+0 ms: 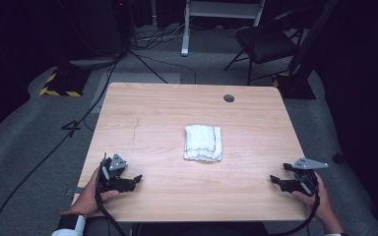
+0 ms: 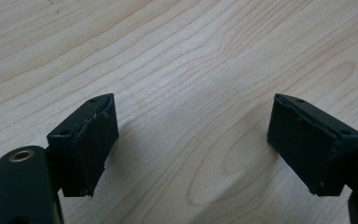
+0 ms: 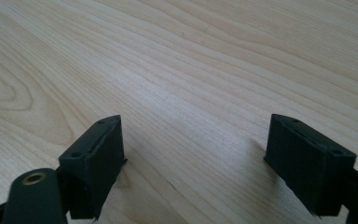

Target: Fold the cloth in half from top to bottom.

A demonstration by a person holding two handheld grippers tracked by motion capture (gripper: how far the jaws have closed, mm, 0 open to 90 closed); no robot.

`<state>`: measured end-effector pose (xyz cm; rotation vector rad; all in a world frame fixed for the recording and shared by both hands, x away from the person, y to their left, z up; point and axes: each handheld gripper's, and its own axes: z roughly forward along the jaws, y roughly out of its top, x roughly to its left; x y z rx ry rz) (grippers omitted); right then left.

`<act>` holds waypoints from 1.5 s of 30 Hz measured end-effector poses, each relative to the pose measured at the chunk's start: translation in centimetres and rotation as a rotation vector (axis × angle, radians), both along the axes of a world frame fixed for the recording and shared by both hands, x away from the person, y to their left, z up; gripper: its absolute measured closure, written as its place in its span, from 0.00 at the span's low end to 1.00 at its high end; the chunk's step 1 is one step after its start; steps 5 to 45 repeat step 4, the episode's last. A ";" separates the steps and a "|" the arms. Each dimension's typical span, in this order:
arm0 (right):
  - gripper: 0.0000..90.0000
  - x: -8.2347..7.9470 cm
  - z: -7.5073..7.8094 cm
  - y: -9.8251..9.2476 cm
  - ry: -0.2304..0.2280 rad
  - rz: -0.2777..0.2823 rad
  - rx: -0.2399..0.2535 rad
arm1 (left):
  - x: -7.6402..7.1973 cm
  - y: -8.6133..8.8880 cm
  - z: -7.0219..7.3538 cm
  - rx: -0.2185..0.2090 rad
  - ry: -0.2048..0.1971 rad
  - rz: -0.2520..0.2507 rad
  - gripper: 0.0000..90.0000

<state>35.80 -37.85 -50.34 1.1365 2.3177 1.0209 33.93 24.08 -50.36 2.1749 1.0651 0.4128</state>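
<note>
Your left gripper [image 1: 137,179] and right gripper [image 1: 273,180] gape wide, empty, on the smooth wooden desk [image 1: 152,118] (soft, folded white cloth [image 1: 204,142] between).

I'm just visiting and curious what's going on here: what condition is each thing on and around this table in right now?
Towel: folded, lying flat mid-table, touched by nothing.
Left gripper: jaws open, nothing between them, low over bare wood.
Right gripper: jaws open, nothing between them, apart from the towel.
Table: bare wood around the towel.
Chair: unoccupied, behind the table.
</note>
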 end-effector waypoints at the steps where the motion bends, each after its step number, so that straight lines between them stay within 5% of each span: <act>1: 0.22 0.0 0.0 0.0 0.000 0.000 0.000 | 0.0 0.0 0.0 0.000 -0.002 -0.001 0.18; 45: 0.22 0.0 0.0 0.0 0.001 0.002 0.000 | 0.0 0.0 0.0 0.000 -0.002 -0.001 0.18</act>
